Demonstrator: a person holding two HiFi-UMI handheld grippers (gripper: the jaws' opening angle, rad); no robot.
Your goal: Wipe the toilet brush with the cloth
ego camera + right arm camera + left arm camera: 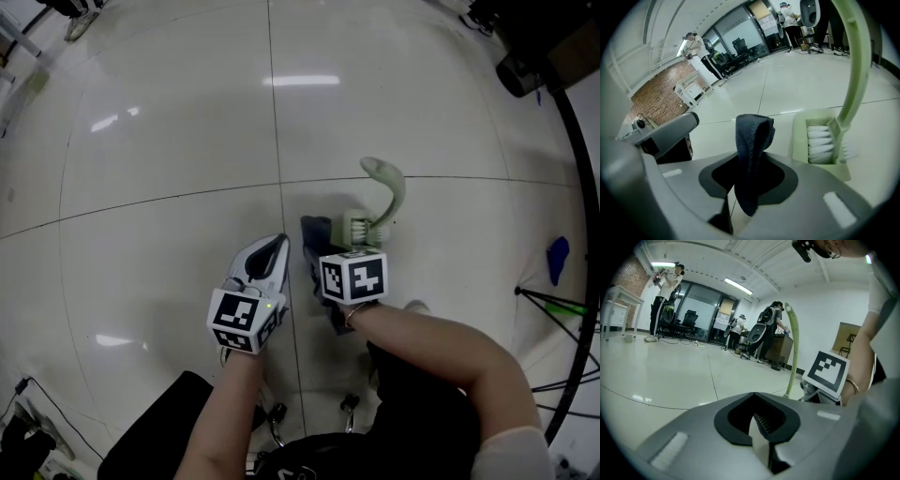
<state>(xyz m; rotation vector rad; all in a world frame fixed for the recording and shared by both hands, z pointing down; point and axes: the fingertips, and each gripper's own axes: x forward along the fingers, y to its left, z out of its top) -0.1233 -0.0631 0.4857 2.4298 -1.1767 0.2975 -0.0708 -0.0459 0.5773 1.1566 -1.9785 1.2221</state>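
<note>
A pale green toilet brush stands in its square holder on the tiled floor; its white bristles and curved handle fill the right of the right gripper view. My right gripper is just left of the holder, shut on a dark grey cloth that sticks up out of its jaws. The cloth is apart from the brush. My left gripper is to the left of the cloth, shut and holding nothing. The brush handle rises beyond it.
Tripod legs and a blue object are at the right of the head view. Dark equipment is at the far right corner. Several people stand far off by desks and office chairs. A brick wall is at the left.
</note>
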